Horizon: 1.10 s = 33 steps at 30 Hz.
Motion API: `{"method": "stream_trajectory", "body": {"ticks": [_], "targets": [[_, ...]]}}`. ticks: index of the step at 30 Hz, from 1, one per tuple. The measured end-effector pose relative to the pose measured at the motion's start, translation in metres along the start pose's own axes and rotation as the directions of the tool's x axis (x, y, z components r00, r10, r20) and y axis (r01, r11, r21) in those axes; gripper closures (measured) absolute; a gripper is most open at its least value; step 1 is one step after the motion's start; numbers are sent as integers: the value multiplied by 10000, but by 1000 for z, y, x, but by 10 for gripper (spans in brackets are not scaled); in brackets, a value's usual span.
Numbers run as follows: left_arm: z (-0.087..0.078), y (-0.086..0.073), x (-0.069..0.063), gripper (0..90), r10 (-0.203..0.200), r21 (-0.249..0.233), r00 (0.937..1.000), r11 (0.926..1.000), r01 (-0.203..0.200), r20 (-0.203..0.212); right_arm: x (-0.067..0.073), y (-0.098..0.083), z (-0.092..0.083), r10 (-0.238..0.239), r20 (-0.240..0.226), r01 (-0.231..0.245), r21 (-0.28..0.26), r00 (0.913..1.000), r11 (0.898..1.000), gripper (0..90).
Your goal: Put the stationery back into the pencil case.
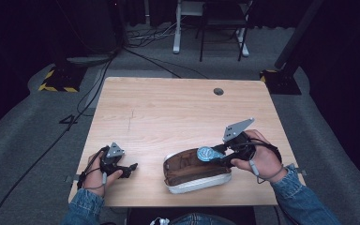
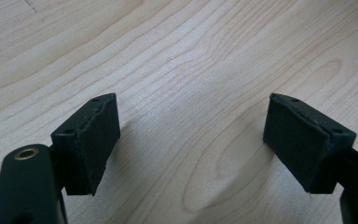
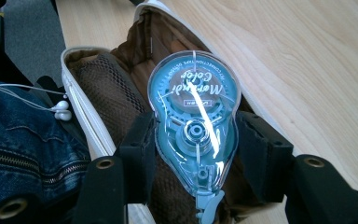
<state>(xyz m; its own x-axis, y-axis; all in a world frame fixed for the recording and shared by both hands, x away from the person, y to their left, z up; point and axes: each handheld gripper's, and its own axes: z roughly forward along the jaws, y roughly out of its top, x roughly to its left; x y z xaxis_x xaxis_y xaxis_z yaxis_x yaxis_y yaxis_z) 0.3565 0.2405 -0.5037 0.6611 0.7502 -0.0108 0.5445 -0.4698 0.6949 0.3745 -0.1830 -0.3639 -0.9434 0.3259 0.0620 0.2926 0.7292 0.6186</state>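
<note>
A white pencil case (image 1: 194, 183) with a brown lining lies open near the table's front edge. My right gripper (image 1: 215, 153) is shut on a blue see-through correction tape dispenser (image 1: 205, 153) and holds it over the right end of the case. In the right gripper view the dispenser (image 3: 194, 126) sits squeezed between the two black pads, above the open case (image 3: 103, 88) with its mesh pocket. My left gripper (image 1: 130, 168) rests at the front left of the table, open, with bare wood between its pads (image 2: 93, 140).
The wooden table (image 1: 168, 108) has a round cable hole (image 1: 218, 91) at the back right. White earphones (image 3: 61, 112) hang over a denim-clad lap below the front edge. Cables and stands stand on the grey floor beyond the table.
</note>
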Motion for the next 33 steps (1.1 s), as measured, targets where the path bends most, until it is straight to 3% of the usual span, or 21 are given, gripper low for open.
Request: {"method": "stream_trajectory", "body": {"ticks": [21, 33], "targets": [[1, 0, -1, 187, -22, -29, 10000, 10000, 23, 12, 8, 7, 35, -423, -598, 489, 1130, 9973, 9924, 502], [1, 0, -1, 188, -22, -27, 10000, 10000, 22, 6, 8, 11, 52, -157, -904, 316, 1774, 9958, 9836, 501]]}}
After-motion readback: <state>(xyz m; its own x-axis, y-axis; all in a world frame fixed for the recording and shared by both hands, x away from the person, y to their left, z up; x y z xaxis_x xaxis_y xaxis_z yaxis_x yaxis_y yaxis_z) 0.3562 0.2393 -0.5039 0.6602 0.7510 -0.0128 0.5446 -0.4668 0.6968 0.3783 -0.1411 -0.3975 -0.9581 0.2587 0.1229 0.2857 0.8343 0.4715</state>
